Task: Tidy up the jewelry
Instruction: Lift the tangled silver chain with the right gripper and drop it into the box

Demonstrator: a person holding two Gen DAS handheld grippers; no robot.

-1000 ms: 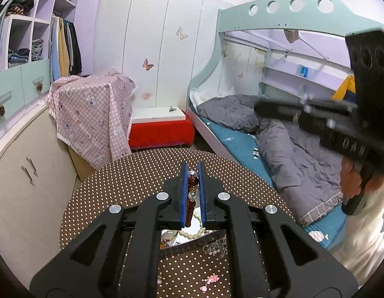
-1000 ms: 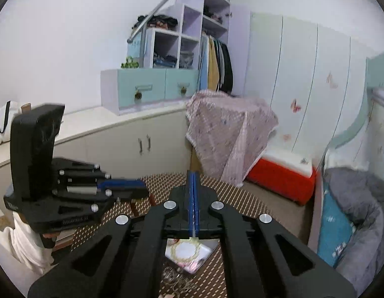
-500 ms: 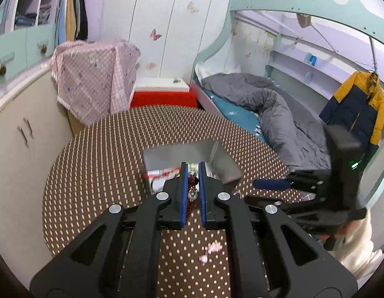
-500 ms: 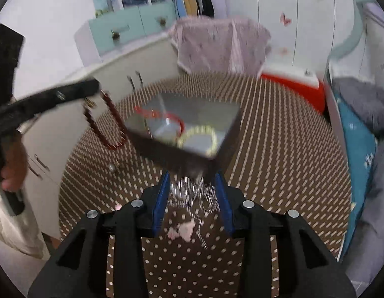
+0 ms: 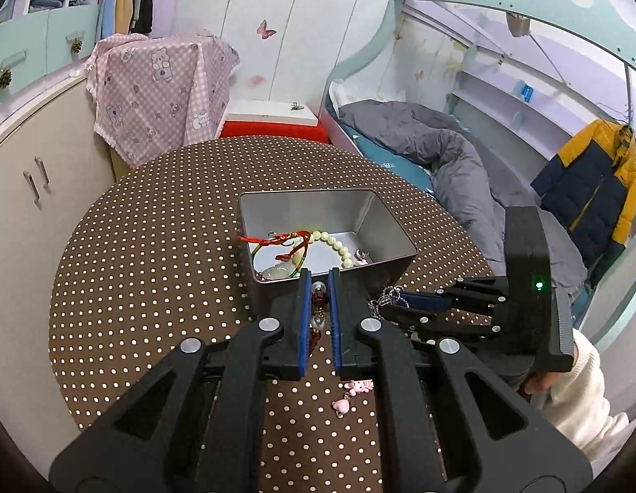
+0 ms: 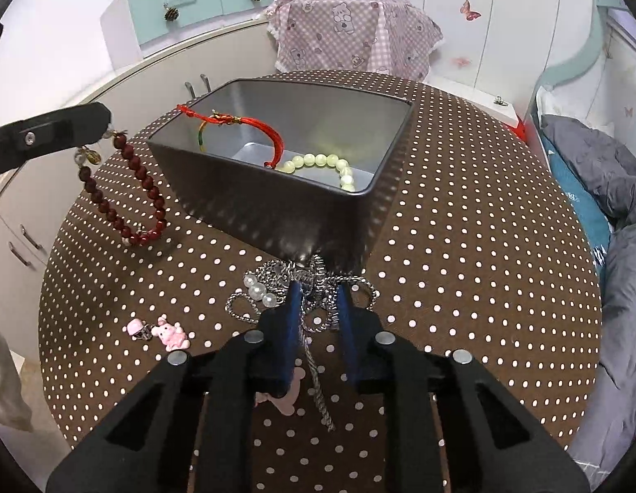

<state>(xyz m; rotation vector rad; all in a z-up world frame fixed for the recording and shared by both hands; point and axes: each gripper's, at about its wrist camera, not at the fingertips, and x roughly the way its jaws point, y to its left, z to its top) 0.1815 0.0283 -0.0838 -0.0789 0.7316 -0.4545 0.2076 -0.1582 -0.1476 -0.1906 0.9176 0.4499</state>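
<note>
A silver metal box stands on the dotted round table. It holds a red cord bracelet and a pale green bead bracelet. My left gripper is shut on a dark red bead bracelet, which hangs from it just left of the box, its low end at the table. My right gripper is open, its fingers astride a silver chain with pearls lying against the box's near corner.
A pink bear charm lies on the table left of my right gripper; it also shows in the left wrist view. White cabinets stand to the left, a bed with a grey duvet to the right.
Both grippers have come down from high above to table level at the box. My right gripper has opened and now straddles the silver chain. My left still holds the red beads.
</note>
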